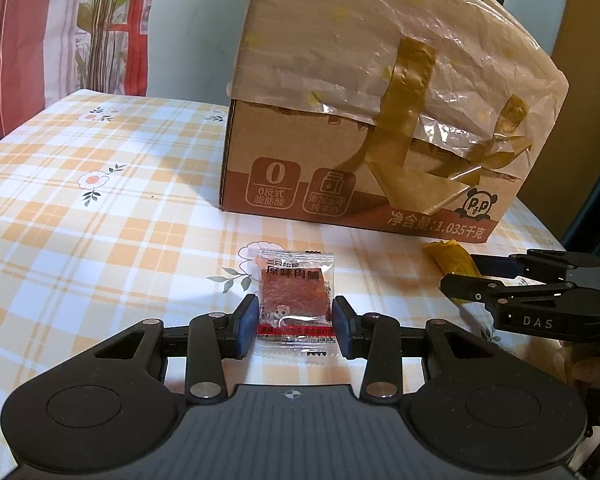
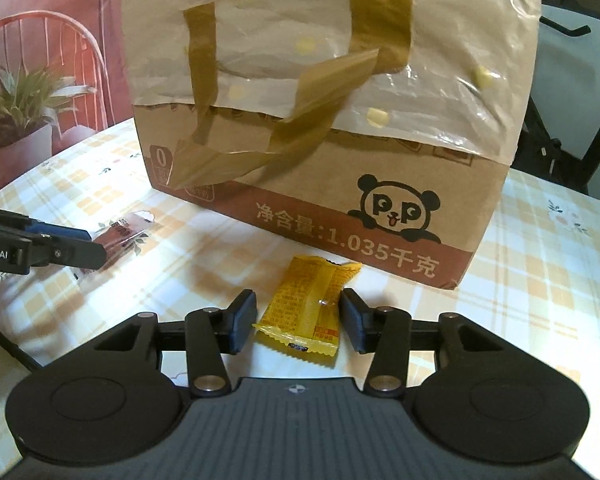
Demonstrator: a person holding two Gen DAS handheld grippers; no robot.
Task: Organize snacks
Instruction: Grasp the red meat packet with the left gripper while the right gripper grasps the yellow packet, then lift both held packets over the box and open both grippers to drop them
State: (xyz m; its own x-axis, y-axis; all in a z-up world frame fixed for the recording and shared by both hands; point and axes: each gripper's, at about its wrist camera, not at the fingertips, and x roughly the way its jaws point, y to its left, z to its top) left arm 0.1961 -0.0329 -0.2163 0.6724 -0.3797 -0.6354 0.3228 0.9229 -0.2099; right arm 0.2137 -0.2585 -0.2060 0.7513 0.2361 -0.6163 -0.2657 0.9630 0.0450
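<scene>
A clear packet of red dried meat (image 1: 294,292) lies flat on the checked tablecloth, in front of the cardboard box. My left gripper (image 1: 296,320) straddles it, and both blue pads touch its side edges. A yellow snack packet (image 2: 308,300) lies to its right, near the box's front corner, with my right gripper (image 2: 299,316) closed in on both its sides. In the left wrist view the right gripper (image 1: 460,270) reaches in from the right over the yellow packet (image 1: 450,258). In the right wrist view the left gripper (image 2: 96,245) and the red packet (image 2: 126,232) show at the left.
A large cardboard box (image 1: 340,80) with a panda print, taped plastic over its top, stands just behind both packets. The table (image 1: 100,220) has a yellow checked cloth with flowers. A chair and a potted plant (image 2: 16,104) are beyond the far edge.
</scene>
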